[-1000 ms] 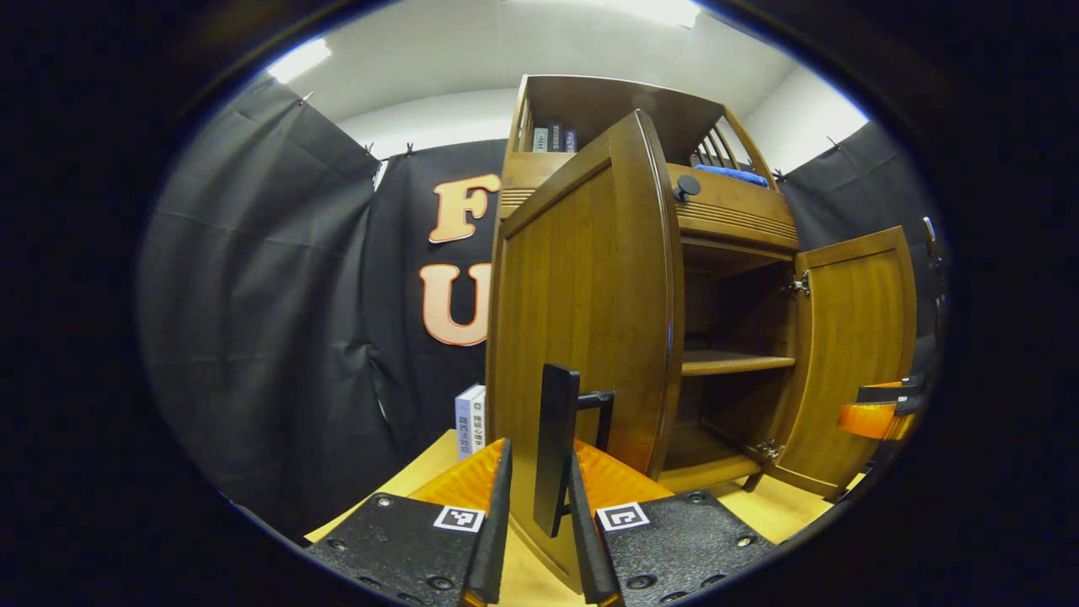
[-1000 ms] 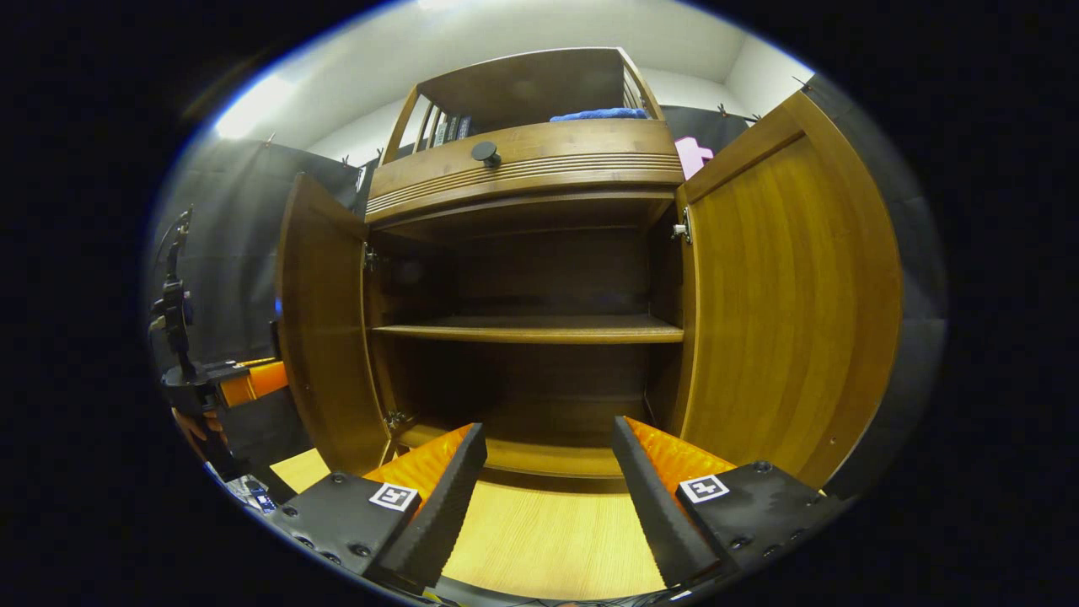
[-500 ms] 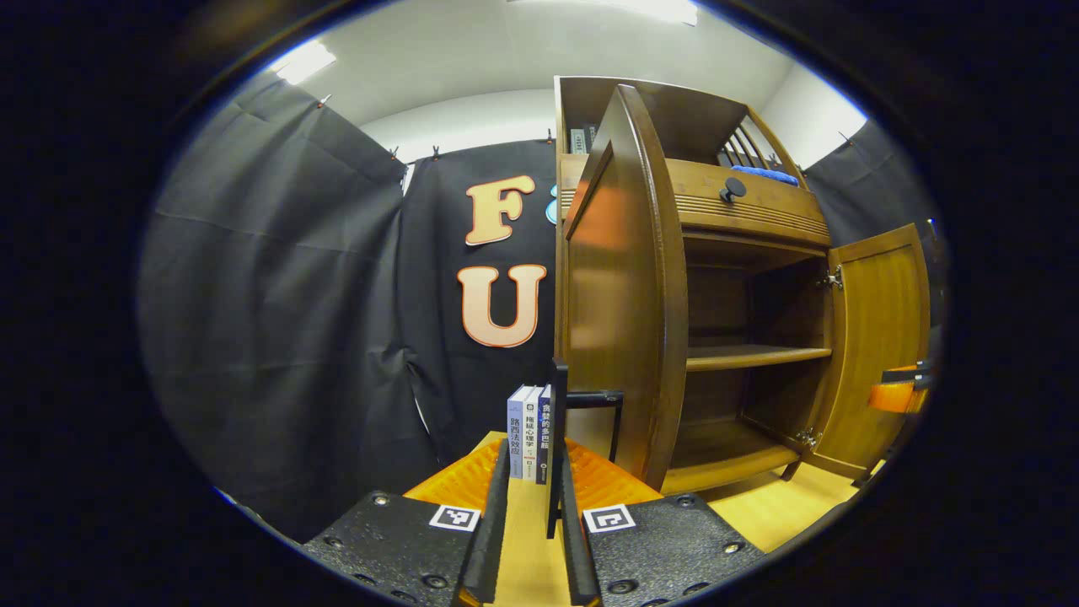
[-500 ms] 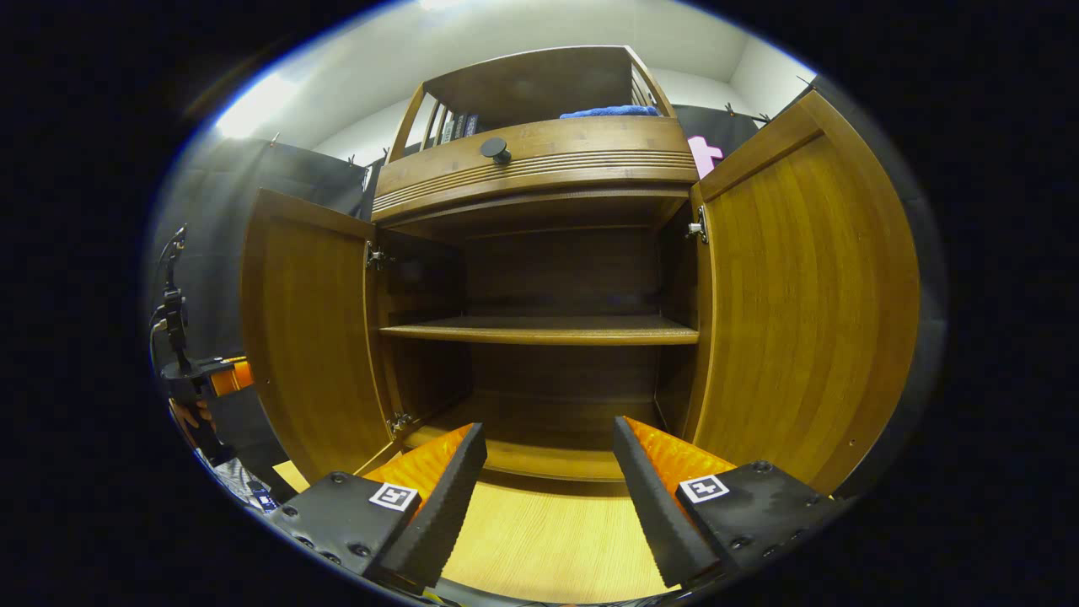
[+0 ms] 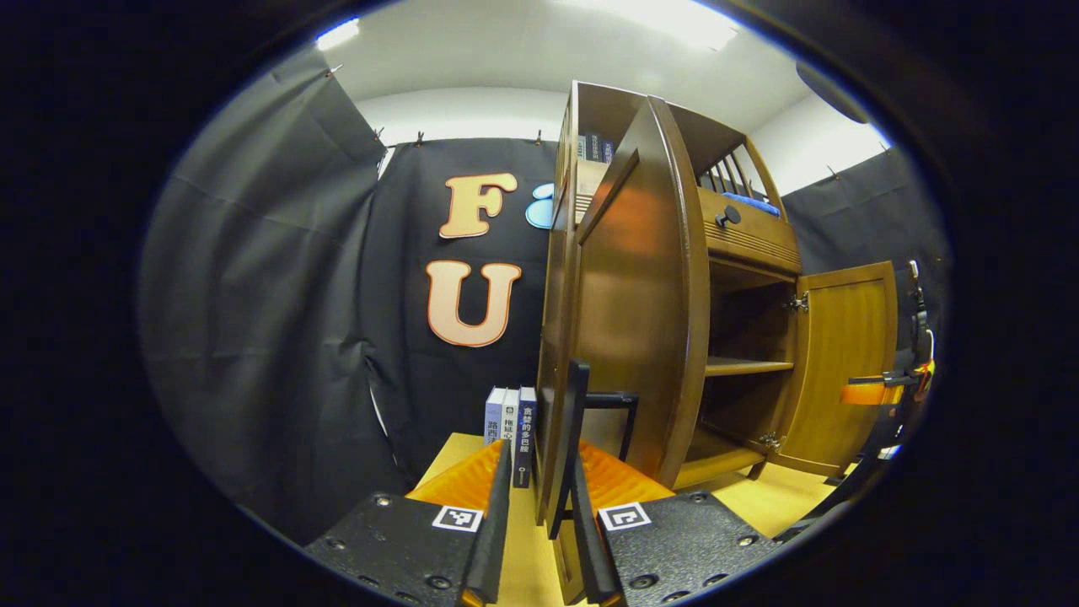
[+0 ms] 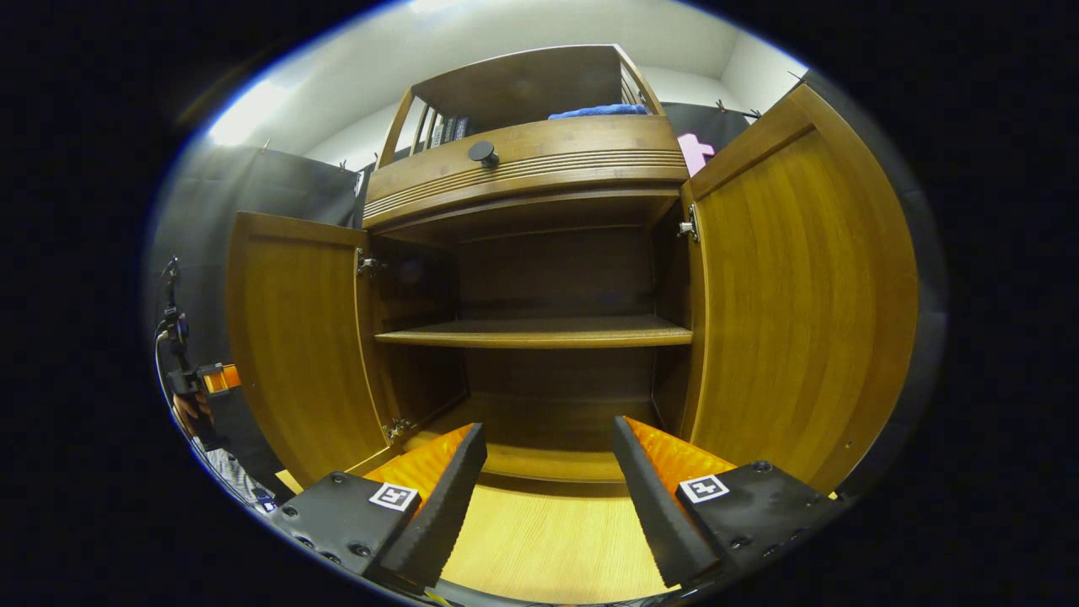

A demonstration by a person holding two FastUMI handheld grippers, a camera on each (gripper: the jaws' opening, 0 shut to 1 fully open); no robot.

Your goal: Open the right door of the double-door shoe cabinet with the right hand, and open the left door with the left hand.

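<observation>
Cabinet (image 6: 539,160) of brown wood stands on the light wooden bench (image 6: 548,548) with both doors swung open. In the right gripper view the inside is seen from the front: one shelf (image 6: 535,335) crosses the middle, the left door (image 6: 295,337) stands out at the left and the right door (image 6: 801,295) at the right. Above the opening there is a drawer front with a round dark knob (image 6: 483,153), and on the top lie a blue cloth (image 6: 598,110) and some books (image 6: 447,129).

The right gripper (image 6: 548,472) hovers in front of the opening; its fingers are wide apart and hold nothing.

In the left gripper view the left door (image 5: 632,320) is seen nearly edge-on, and its dark bar handle (image 5: 566,455) sits between the fingers of the left gripper (image 5: 538,514). The fingers are nearly together around the handle, but I cannot tell if both press on it. Three upright books (image 5: 510,430) stand on the bench (image 5: 784,506) beside the cabinet (image 5: 742,236), near the black cloth wall. The right door (image 5: 843,371) is open at the far side, and the right gripper (image 5: 877,392) shows just beside it.
</observation>
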